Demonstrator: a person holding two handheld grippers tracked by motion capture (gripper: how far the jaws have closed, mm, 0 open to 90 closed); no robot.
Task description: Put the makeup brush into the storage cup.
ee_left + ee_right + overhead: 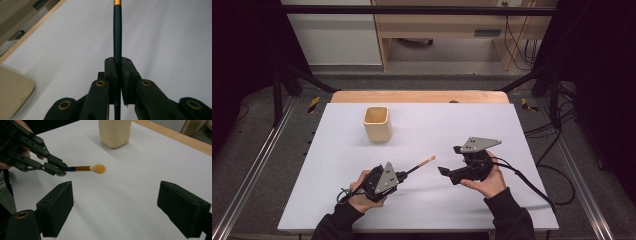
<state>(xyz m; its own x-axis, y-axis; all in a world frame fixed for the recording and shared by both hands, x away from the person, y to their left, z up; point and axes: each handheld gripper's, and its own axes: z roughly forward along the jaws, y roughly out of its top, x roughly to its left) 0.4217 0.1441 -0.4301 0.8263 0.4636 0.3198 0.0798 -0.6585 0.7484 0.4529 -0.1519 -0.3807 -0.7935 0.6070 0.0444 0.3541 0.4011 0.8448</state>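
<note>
My left gripper (404, 175) sits nearer me than the cream square-mouthed cup (377, 123), jaws pinched on a thin dark-handled brush with an orange tip (422, 164). Brush slants up, tip pointing right of the cup, well apart from it. My right gripper (450, 163) is right of the cup and nearer me, just beyond the brush tip, nothing in it. Cup upright on the white tabletop (337, 165).

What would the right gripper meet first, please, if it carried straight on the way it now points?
Probably the brush's tip, held out by the left gripper. The right gripper, jaws open and empty, faces it. Behind stands the cup; depth is hard to judge.
</note>
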